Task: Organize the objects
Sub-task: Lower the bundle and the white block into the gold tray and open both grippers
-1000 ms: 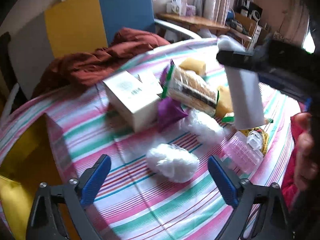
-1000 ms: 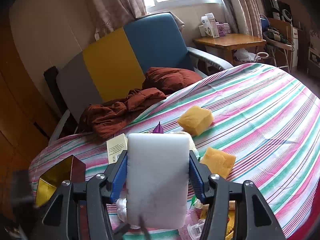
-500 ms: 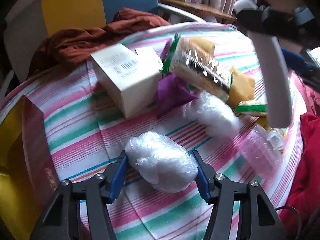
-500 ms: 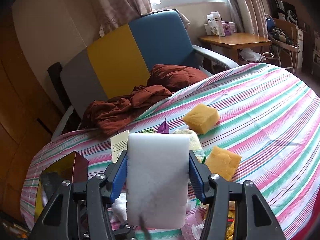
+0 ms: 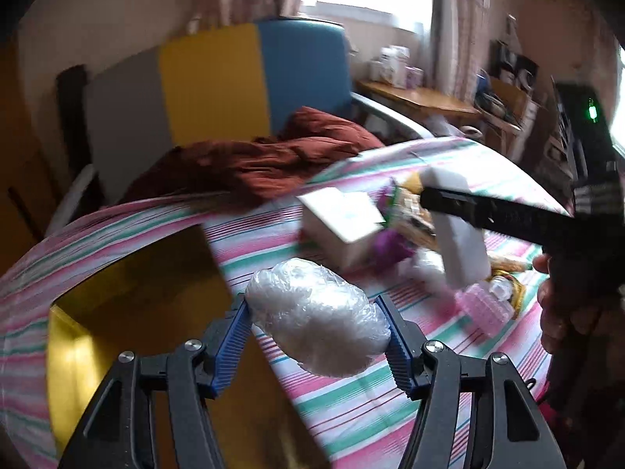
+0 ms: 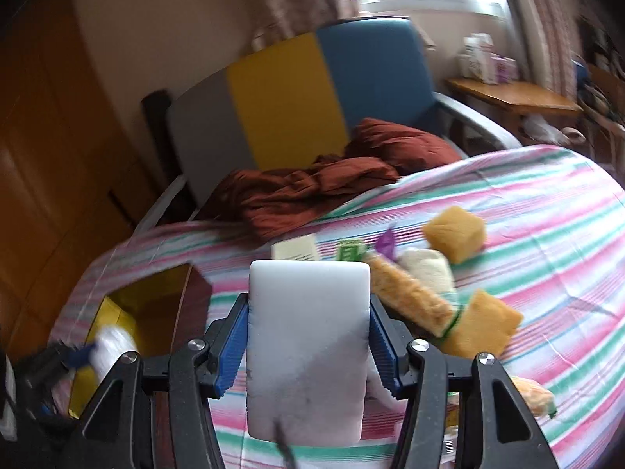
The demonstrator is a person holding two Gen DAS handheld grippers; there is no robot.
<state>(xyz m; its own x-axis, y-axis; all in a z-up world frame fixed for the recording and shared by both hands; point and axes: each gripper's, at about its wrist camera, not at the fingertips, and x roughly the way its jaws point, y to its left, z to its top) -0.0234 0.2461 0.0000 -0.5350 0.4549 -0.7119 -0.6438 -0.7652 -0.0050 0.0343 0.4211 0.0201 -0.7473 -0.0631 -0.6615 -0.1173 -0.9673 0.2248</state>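
My left gripper (image 5: 312, 305) has a crumpled clear plastic wad (image 5: 318, 320) between its blue pads, which touch it on both sides. The jaws are opening slightly, and the wad hangs above the striped tablecloth (image 5: 351, 402) by the right rim of the open gold-lined box (image 5: 129, 312). My right gripper (image 6: 308, 305) is shut on an upright white foam block (image 6: 308, 344), held over the table. In the left wrist view that block (image 5: 461, 242) hangs above the pile of goods. In the right wrist view the left gripper (image 6: 78, 351) is a blur over the box (image 6: 156, 301).
A white carton (image 5: 343, 222), a biscuit packet (image 6: 406, 297), two yellow sponges (image 6: 455, 234) (image 6: 486, 324) and a pink bottle (image 5: 484, 308) lie mid-table. Red cloth (image 6: 320, 187) drapes the far edge before a grey, yellow and blue chair (image 6: 312, 90). A hand (image 5: 554, 312) shows at right.
The left gripper went from wide open to closed around the plastic wad, then lifted it off the cloth and carried it left toward the box. The right gripper kept its block and shifted slightly.
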